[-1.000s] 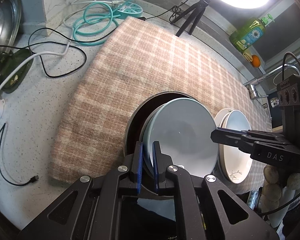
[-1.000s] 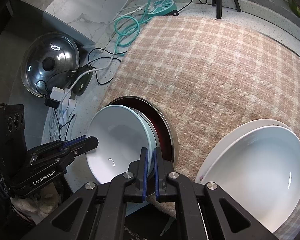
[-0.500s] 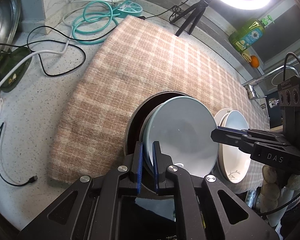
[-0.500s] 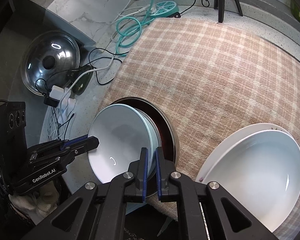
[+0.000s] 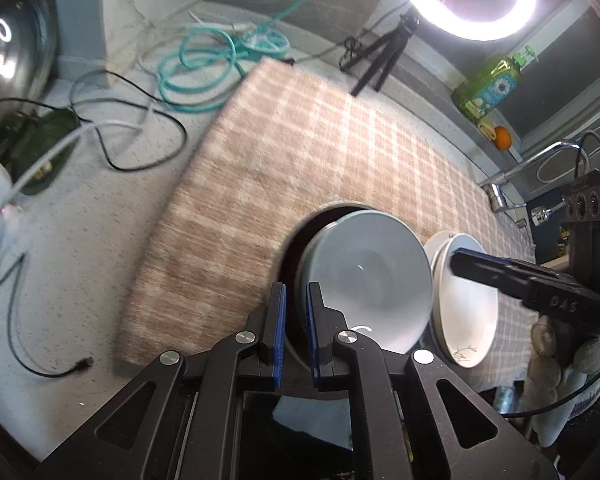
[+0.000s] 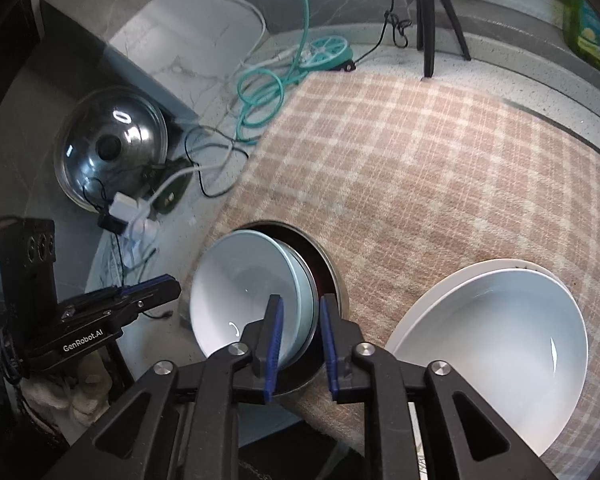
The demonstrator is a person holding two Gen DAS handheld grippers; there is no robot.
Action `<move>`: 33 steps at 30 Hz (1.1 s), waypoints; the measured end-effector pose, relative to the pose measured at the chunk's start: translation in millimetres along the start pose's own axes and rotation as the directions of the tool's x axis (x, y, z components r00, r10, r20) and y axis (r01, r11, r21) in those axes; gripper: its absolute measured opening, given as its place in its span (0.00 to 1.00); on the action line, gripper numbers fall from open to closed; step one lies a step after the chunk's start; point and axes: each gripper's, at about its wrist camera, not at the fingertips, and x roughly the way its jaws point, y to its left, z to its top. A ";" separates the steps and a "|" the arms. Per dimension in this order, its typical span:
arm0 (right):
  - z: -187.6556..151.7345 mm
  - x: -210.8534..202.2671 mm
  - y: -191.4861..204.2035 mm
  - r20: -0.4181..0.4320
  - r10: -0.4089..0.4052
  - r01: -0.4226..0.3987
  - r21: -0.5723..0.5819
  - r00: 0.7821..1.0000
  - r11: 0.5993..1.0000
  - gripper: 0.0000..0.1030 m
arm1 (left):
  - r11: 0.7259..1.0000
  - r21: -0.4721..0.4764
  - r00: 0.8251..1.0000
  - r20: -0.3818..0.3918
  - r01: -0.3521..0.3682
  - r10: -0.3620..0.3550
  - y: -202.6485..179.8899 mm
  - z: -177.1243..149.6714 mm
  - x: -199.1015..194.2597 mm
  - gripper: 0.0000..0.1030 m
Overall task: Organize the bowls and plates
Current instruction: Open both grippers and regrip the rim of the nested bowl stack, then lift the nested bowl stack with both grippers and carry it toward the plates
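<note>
At lower centre, the left gripper (image 5: 296, 330) pinches the pale blue bowl (image 5: 370, 276), while the right gripper (image 6: 300, 346) straddles its rim, parted.

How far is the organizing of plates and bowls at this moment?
Done: a white bowl sits on a white plate on the checked mat. In hand: the pale blue bowl leans tilted in the dark round dish; the left gripper seems to pinch its rim, and the right gripper straddles the rim, jaws open. Left: settle it flat and release.
</note>
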 end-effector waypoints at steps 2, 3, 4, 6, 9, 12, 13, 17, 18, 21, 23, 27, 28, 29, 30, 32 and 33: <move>-2.0 -7.8 -1.9 0.039 -0.008 0.008 0.003 0.999 1.000 0.20 | 1.000 0.008 0.999 0.028 -0.021 0.021 3.1 -3.4 -5.7 0.08; -4.2 -13.1 -3.8 0.068 -0.013 0.013 0.006 0.998 1.000 0.20 | 1.000 0.004 0.999 0.037 -0.026 0.026 6.1 -5.0 -7.4 0.08; -5.3 -16.2 -6.2 0.083 -0.014 0.013 0.014 0.996 1.000 0.20 | 1.000 -0.005 0.999 0.046 -0.029 0.029 9.4 -7.1 -8.7 0.08; -7.5 -21.4 -12.1 0.110 -0.009 0.005 0.038 0.994 0.999 0.20 | 0.999 -0.022 0.998 0.056 -0.039 0.041 17.1 -11.4 -9.1 0.08; -12.1 -27.9 -20.8 0.159 -0.036 0.026 0.066 0.987 0.997 0.20 | 0.997 -0.032 0.995 0.065 -0.068 0.070 26.1 -18.1 -7.1 0.08; -18.8 -33.9 -28.6 0.206 -0.052 0.034 0.090 0.977 0.995 0.20 | 0.997 -0.070 0.997 0.058 -0.037 0.041 34.9 -24.8 -3.4 0.08; -21.3 -35.2 -31.0 0.216 -0.051 0.031 0.096 0.975 0.995 0.20 | 0.996 -0.081 0.998 0.059 -0.032 0.037 37.0 -26.4 -2.1 0.08; -27.9 -34.3 -31.5 0.215 -0.042 0.024 0.088 0.976 0.996 0.20 | 0.994 -0.107 0.999 0.050 0.000 0.006 42.1 -28.8 3.1 0.14; -28.8 -33.0 -30.1 0.210 -0.060 0.043 0.081 0.976 0.996 0.20 | 0.994 -0.106 0.999 0.047 0.002 0.003 41.7 -28.3 4.7 0.14; -29.6 -26.0 -28.3 0.183 -0.066 0.053 0.076 0.981 0.996 0.20 | 0.994 -0.106 0.999 0.040 0.023 -0.019 40.5 -26.6 8.5 0.14; -29.5 -18.7 -28.8 0.161 -0.061 0.047 0.090 0.985 0.995 0.20 | 0.994 -0.101 0.999 0.034 0.040 -0.037 38.7 -25.3 11.4 0.14; -31.7 -4.6 -28.0 0.127 -0.062 0.049 0.105 0.990 0.993 0.20 | 0.994 -0.088 0.997 0.014 0.072 -0.071 38.5 -22.2 18.1 0.14; -32.1 -2.9 -28.3 0.125 -0.059 0.045 0.114 0.990 0.992 0.20 | 0.994 -0.088 0.998 0.010 0.069 -0.068 38.9 -21.6 18.9 0.14; -32.5 -1.2 -28.8 0.122 -0.055 0.041 0.122 0.991 0.992 0.20 | 0.994 -0.086 0.998 0.007 0.062 -0.062 40.2 -20.6 19.8 0.14; -32.3 0.6 -29.2 0.116 -0.050 0.035 0.127 0.992 0.991 0.20 | 0.995 -0.082 0.998 0.002 0.060 -0.060 41.3 -19.3 20.5 0.14; -31.8 4.4 -28.9 0.102 -0.050 0.037 0.133 0.993 0.990 0.20 | 0.995 -0.072 0.998 -0.006 0.066 -0.067 41.6 -16.7 20.5 0.14; -31.3 6.8 -28.4 0.095 -0.049 0.036 0.132 0.994 0.991 0.20 | 0.995 -0.066 0.997 -0.008 0.071 -0.071 40.9 -15.6 20.6 0.14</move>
